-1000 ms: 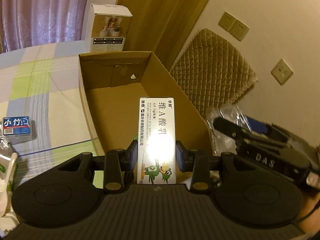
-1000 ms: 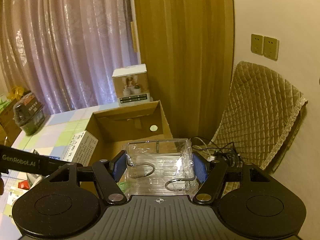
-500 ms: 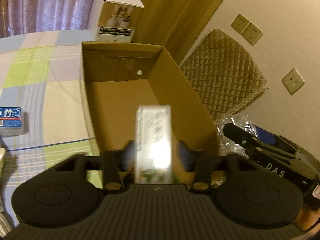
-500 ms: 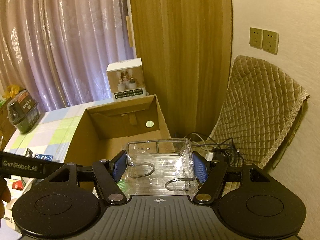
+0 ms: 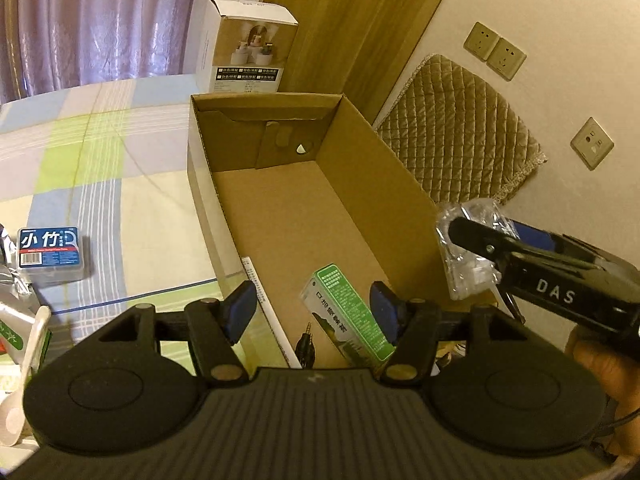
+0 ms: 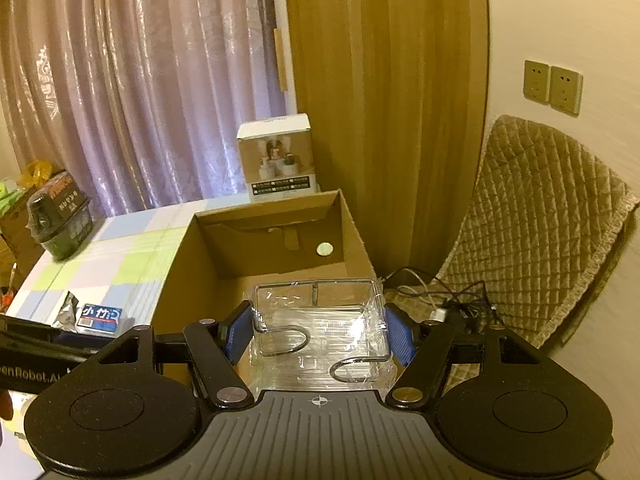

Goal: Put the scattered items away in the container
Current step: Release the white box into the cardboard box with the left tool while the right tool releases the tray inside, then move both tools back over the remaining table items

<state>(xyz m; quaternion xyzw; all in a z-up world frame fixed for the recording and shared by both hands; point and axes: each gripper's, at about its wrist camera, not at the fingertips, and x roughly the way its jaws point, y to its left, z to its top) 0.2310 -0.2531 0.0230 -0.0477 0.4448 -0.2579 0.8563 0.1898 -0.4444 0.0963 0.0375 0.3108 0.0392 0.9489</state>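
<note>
Matt cardboard box; glossy clear plastic pack (wire inside).

I am in a home, probably a bedroom. A pastel checked cloth covers the surface before me, shiny mauve curtains hang behind it, a tall wooden panel stands beside beige wall sockets, and a quilted tan cushion leans against the wall.
</note>
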